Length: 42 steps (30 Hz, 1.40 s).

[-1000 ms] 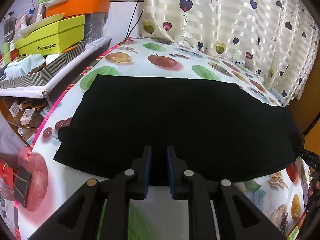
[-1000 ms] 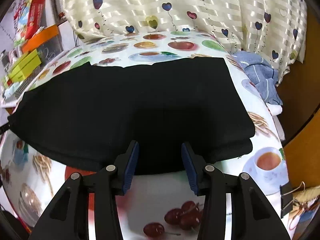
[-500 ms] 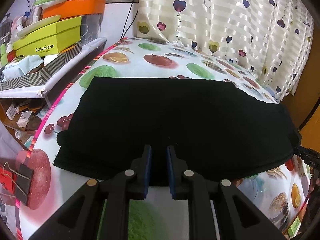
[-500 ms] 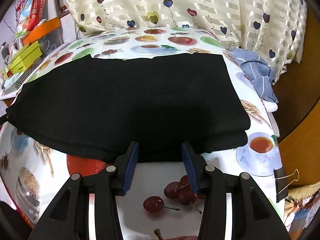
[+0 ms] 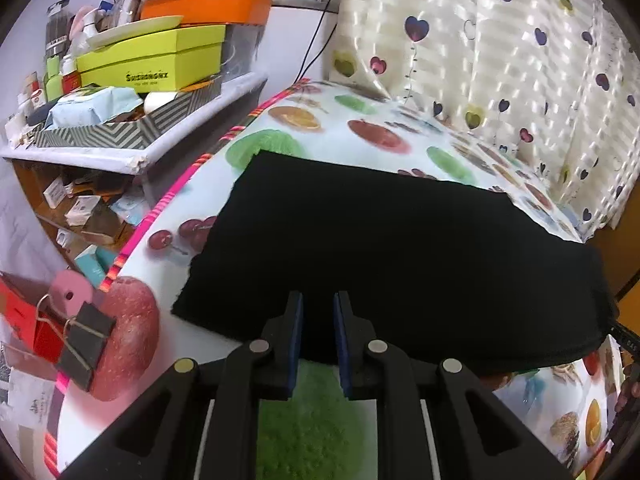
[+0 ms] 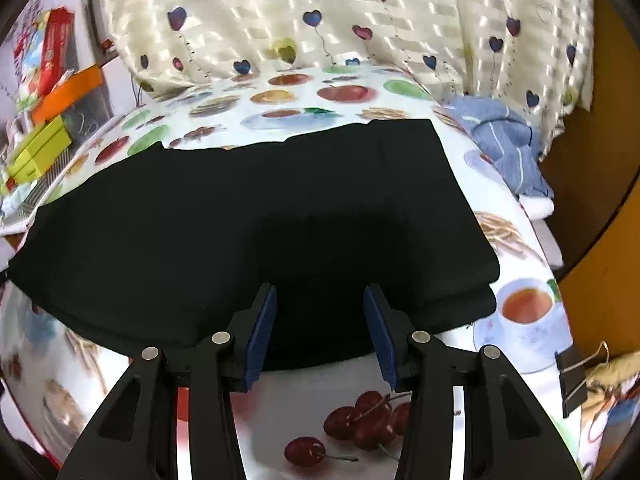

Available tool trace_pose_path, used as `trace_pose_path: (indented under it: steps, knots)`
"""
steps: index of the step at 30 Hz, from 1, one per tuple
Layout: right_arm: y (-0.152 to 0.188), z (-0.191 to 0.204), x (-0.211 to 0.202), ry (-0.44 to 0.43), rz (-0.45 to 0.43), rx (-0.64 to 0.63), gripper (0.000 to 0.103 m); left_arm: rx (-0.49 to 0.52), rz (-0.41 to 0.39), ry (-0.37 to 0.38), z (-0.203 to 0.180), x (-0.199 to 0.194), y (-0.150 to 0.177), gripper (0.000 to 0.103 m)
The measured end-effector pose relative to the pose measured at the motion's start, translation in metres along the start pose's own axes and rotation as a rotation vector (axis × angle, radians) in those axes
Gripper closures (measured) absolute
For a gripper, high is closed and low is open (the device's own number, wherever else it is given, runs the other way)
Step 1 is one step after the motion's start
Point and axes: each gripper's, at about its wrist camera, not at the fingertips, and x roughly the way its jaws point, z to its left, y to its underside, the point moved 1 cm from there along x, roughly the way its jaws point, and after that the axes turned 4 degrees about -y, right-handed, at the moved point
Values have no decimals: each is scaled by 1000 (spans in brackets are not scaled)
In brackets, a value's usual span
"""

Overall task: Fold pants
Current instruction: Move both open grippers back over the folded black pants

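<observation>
Black pants (image 5: 400, 260) lie folded flat in a wide rectangle on the fruit-print tablecloth (image 5: 360, 120). My left gripper (image 5: 318, 304) hovers at the pants' near edge, toward their left end. Its jaws stand a narrow gap apart, with no cloth pinched between the blue pads. In the right wrist view the same pants (image 6: 260, 220) show stacked layers at the right end. My right gripper (image 6: 320, 296) is open wider above the near edge, with nothing between its fingers.
A crumpled blue striped cloth (image 6: 504, 140) lies at the table's far right corner. Binder clips (image 5: 84, 344) (image 6: 572, 380) pin the tablecloth at both sides. A cluttered shelf with yellow and orange boxes (image 5: 152, 60) stands left of the table. A heart-print curtain (image 5: 500, 40) hangs behind.
The left gripper has slid left along the pants' near edge, bringing the shelf and clip closer. The right gripper drew back a little, baring printed cherries. Neither gripper's opening changed.
</observation>
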Motion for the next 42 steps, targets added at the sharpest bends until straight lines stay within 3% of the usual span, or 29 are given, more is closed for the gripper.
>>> trace_pose_path:
  steps: [7, 12, 16, 20, 25, 29, 37, 42]
  knots:
    - [-1, 29, -16, -70, -41, -58, 56, -119, -25, -10, 28, -17, 7, 85]
    - [4, 61, -10, -160, -26, -120, 56, -195, -33, -6, 42, -28, 17, 77]
    - [8, 84, -2, -208, -4, -164, 56, -221, -38, -3, 46, -32, 21, 62]
    - [8, 97, 0, -233, -1, -194, 56, -246, -9, -7, 48, -23, 22, 60]
    - [6, 105, 2, -246, -1, -215, 56, -260, -30, -15, 44, -14, 14, 52]
    - [5, 108, 4, -249, -3, -222, 56, -267, -36, -64, 38, -6, 6, 51]
    - [4, 108, 7, -245, -3, -217, 56, -186, -22, -261, 14, 6, -1, 52]
    - [4, 105, 9, -245, 2, -210, 56, -200, -22, -242, 16, 6, -3, 75]
